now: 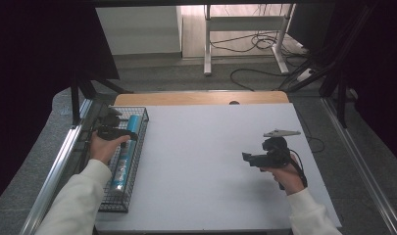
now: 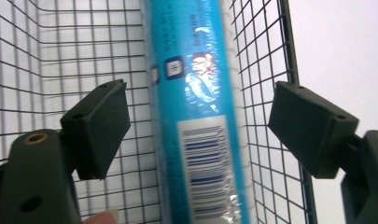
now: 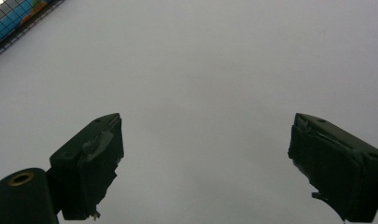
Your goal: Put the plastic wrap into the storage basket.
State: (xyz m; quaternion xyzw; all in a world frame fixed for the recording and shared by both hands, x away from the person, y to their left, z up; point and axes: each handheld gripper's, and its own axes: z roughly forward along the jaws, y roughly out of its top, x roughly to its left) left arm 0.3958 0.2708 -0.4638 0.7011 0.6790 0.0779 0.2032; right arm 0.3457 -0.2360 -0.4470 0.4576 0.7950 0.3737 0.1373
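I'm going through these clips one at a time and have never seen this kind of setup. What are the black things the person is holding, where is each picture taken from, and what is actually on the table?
A person sits at a white table and holds a hand tool with two black jaws in each hand. The high view looks down from above the person. The other two pictures come from small cameras riding on the tools, looking along their jaws.

At the table's left edge lies a black wire basket with a long blue tube lying inside it. The left gripper hangs over the basket, its jaws apart on either side of the tube without pressing on it, so nothing is held. The right gripper hovers over bare table, jaws wide open and empty; in the high view it is at the right, in the person's right hand.
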